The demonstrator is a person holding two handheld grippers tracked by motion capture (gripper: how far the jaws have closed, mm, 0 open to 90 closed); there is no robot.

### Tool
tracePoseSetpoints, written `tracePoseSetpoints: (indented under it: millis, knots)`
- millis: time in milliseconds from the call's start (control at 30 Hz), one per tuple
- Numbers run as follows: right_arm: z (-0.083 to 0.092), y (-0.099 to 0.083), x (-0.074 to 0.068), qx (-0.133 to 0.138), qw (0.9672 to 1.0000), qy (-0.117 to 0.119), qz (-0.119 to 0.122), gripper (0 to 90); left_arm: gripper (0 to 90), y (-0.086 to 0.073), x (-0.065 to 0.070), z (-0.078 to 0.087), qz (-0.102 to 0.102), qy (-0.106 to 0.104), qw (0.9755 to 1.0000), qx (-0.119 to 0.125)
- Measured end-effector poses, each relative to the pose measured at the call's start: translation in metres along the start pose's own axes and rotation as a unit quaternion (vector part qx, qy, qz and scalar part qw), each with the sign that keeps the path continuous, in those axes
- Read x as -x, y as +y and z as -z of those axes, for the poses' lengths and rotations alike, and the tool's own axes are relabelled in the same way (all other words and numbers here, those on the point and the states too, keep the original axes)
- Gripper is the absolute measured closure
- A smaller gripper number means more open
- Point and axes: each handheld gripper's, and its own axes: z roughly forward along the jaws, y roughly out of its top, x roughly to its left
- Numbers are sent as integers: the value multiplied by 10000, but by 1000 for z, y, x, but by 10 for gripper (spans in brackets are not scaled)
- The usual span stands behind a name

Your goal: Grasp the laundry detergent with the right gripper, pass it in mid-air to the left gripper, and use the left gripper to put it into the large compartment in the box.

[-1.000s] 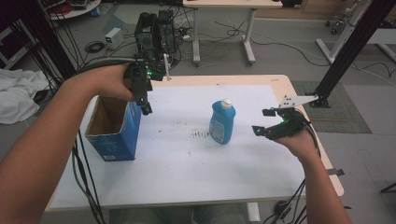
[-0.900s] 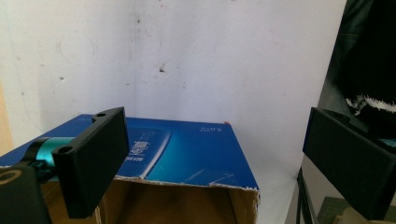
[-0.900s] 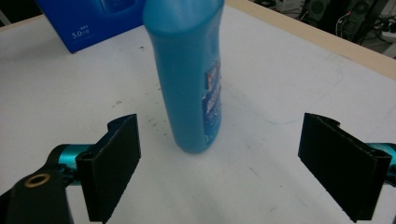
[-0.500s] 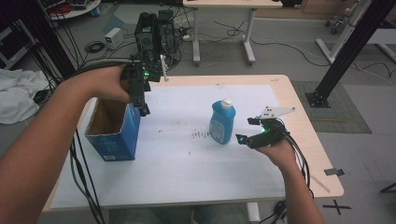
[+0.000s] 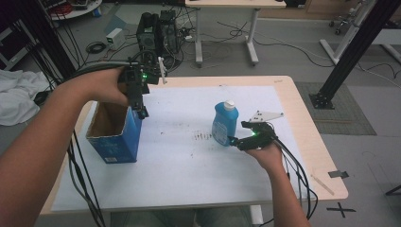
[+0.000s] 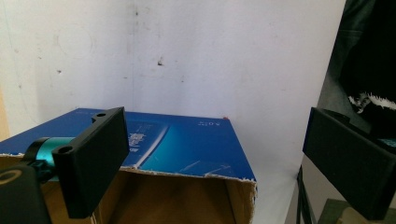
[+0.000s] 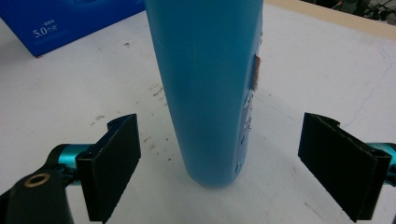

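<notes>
A blue bottle (image 5: 224, 124) with a white cap stands upright near the middle of the white table (image 5: 189, 170). My right gripper (image 5: 238, 134) is just to its right, low at its base. In the right gripper view the bottle (image 7: 210, 88) rises between the two black jaws, which stand wide apart without touching it; the right gripper (image 7: 219, 165) is open. An open blue cardboard box (image 5: 113, 132) stands at the left. My left gripper (image 5: 141, 109) hangs open above the box's right rim, and the box (image 6: 177, 149) lies below its jaws in the left gripper view.
Cables (image 5: 298, 165) trail from the right hand over the table's right side. A black frame post (image 5: 352, 52) rises beyond the right edge. Another table (image 5: 227, 28), computer gear (image 5: 156, 30) and floor cables lie behind. White cloth (image 5: 19, 94) lies at the far left.
My right gripper has dropped and moved left, from beside the bottle's right to low at its base with the jaws on either side. The left gripper has stayed over the box.
</notes>
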Motion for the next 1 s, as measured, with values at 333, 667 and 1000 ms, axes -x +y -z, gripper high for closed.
tracePoseSetpoints:
  millis: [333, 667, 1000]
  knots:
    - [-18, -5, 2, 114, 9998, -27, -188, 121, 69, 0, 1, -1, -15, 10, 10000, -16]
    - [-32, -7, -2, 504, 9980, -41, -381, 121, 69, -1, 0, 0, 4, -5, 10000, -31]
    - [-43, -6, -6, 670, 9967, -162, -431, 121, 70, -2, 1, -2, 7, -24, 10000, -48]
